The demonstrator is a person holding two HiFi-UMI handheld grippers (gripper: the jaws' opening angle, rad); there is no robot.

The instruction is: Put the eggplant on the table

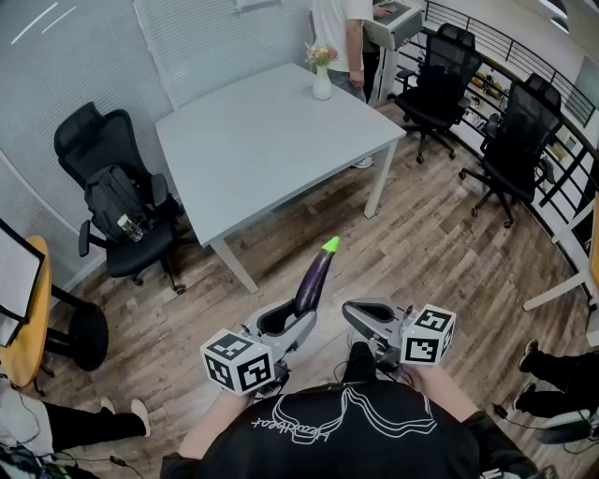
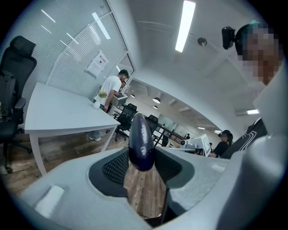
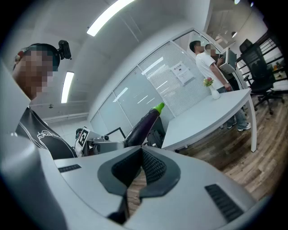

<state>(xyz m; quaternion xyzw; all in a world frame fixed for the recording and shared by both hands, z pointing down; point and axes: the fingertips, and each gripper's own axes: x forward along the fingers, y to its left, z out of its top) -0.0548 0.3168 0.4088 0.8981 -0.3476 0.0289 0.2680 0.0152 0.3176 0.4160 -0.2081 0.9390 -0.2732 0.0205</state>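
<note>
Head view looks steeply down; both gripper views look along their fingers (image 2: pixel 112 170), all sharing the table (image 1: pixel 271 140).

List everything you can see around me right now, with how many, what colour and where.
eggplant: one, purple with a green stem, in the left gripper, above the floor
table: one, pale grey, straight ahead
vase of flowers: one, white, at the table's far edge
office chairs: at least three, black; one left of the table, two at right by the railing
bag: one, black, on the left chair
round table: one, wooden, at the left edge
standing person: one, white top, beyond the table
left gripper: grey, closed on the eggplant
right gripper: grey, jaws together, empty
</note>
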